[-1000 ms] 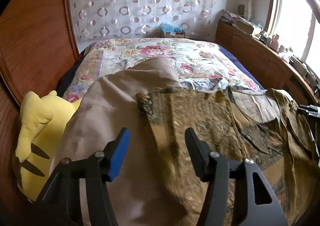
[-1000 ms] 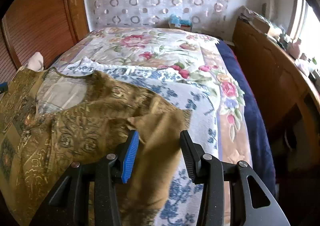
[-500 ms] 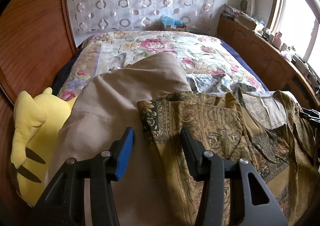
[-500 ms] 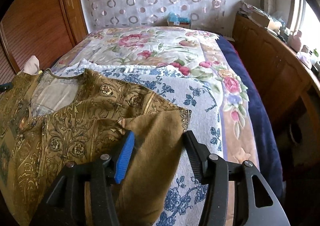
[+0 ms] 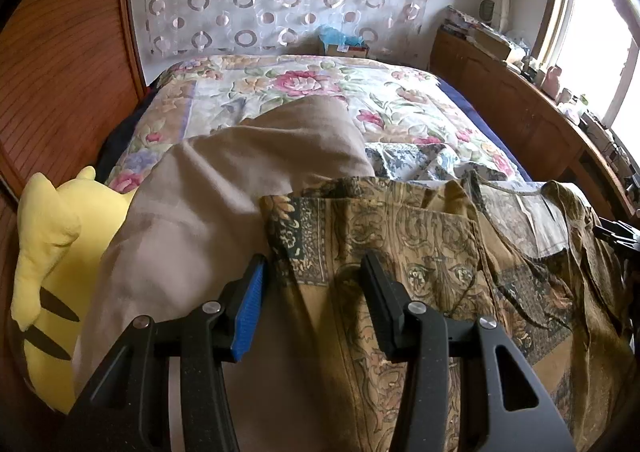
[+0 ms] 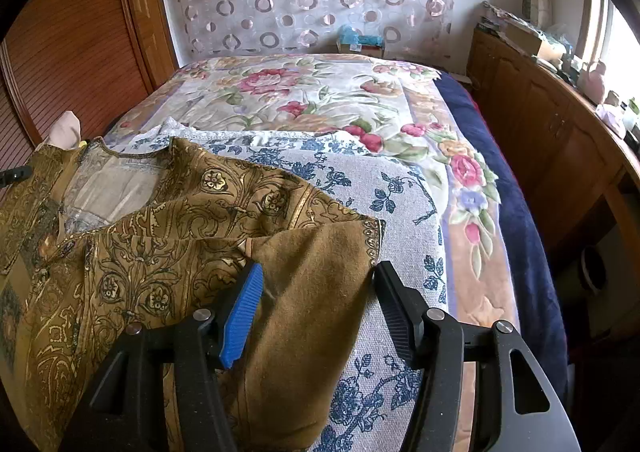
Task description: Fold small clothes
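Note:
A small olive-gold patterned garment lies spread on the bed, its neck opening facing away; it also shows in the right wrist view. My left gripper is open just above the garment's left sleeve edge, holding nothing. My right gripper is open over the folded-back right sleeve, whose plain underside shows, holding nothing.
A beige cloth and a yellow plush toy lie left of the garment. A blue-flowered white cloth lies under it on the floral bedspread. Wooden panels stand at left, a cluttered wooden cabinet at right.
Both grippers have drawn back slightly from the garment and risen. The left gripper's jaws have narrowed a little; the right's have widened. The garment has not moved.

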The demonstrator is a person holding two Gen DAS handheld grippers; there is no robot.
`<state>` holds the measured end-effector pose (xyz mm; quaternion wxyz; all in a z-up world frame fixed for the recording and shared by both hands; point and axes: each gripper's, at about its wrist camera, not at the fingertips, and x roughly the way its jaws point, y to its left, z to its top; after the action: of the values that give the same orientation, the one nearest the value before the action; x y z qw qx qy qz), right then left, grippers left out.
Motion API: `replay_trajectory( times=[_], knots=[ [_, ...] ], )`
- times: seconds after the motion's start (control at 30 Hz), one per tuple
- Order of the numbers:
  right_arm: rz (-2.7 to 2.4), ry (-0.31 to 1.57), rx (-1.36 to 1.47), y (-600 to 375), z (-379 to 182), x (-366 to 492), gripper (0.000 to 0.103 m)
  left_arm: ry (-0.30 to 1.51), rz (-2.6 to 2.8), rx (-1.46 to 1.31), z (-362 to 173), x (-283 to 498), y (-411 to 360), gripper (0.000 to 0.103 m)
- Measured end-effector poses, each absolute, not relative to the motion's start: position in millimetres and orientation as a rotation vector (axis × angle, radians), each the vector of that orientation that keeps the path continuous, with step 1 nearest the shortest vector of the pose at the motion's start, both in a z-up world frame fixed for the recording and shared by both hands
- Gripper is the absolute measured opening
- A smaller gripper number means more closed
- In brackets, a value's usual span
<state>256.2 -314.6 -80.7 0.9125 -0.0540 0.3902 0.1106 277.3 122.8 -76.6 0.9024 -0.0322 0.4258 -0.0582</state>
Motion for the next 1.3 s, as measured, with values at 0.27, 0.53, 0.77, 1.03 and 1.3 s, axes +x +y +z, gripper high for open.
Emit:
replay_trajectory(
  times=[0.27, 0.53, 0.77, 1.03, 1.3],
  knots=[
    [0.228, 0.803, -0.112, -315, -81, 256, 0.06, 0.867, -0.136, -0.057, -72, 273, 118, 0.024],
    [0.236, 0.808, -0.119, -314, -80, 254, 0.055, 0.83, -0.168, -0.056, -63, 265, 114, 0.008],
    [0.304, 0.85, -0.149, -306, -73, 246, 0.007, 0.763, -0.207, -0.058, -42, 252, 106, 0.002],
    [0.325, 0.675, -0.121, -301, -6, 220, 0.005, 0.623, -0.202, -0.088, 8, 229, 107, 0.002],
    [0.309, 0.513, -0.216, -273, 79, 210, 0.004, 0.478, -0.133, -0.087, 60, 220, 120, 0.002]
  ],
)
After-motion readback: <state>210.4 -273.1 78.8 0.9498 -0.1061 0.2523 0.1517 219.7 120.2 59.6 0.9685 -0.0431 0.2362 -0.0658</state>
